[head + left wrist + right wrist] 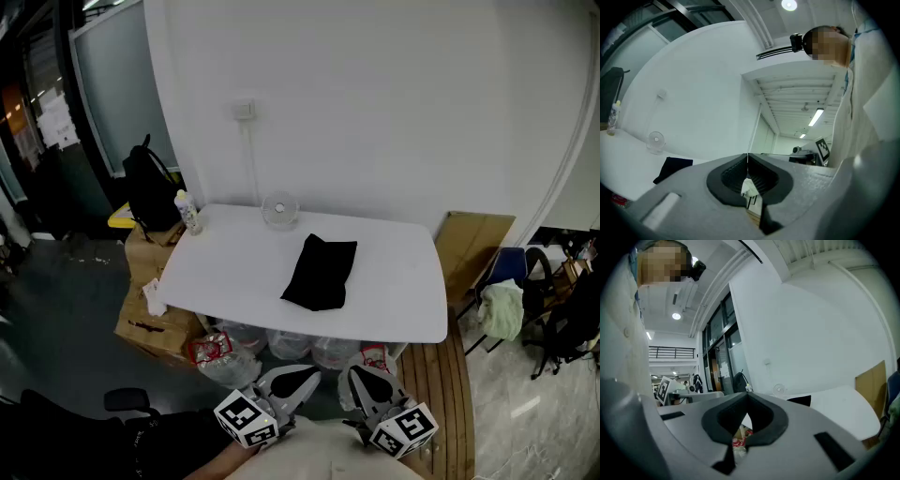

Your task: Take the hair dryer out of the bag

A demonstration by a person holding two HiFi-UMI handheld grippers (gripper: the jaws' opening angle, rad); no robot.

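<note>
A flat black bag [321,271] lies closed in the middle of the white table [403,281]; no hair dryer shows. The same bag [672,168] appears at the left of the left gripper view, and its edge [800,401] peeks over the jaws in the right gripper view. My left gripper [302,386] and right gripper [359,382] are held close to my body, below the table's near edge and well short of the bag. Both are shut with nothing between the fingers. In the gripper views the left gripper [748,159] and right gripper [746,398] show their tips pressed together.
A small clear fan [279,210] stands at the table's back edge and a bottle [188,212] at its back left corner. Water bottles and packets [281,347] lie under the table. Cardboard boxes [155,309] sit left, a backpack [150,187] behind them, a chair [502,300] right.
</note>
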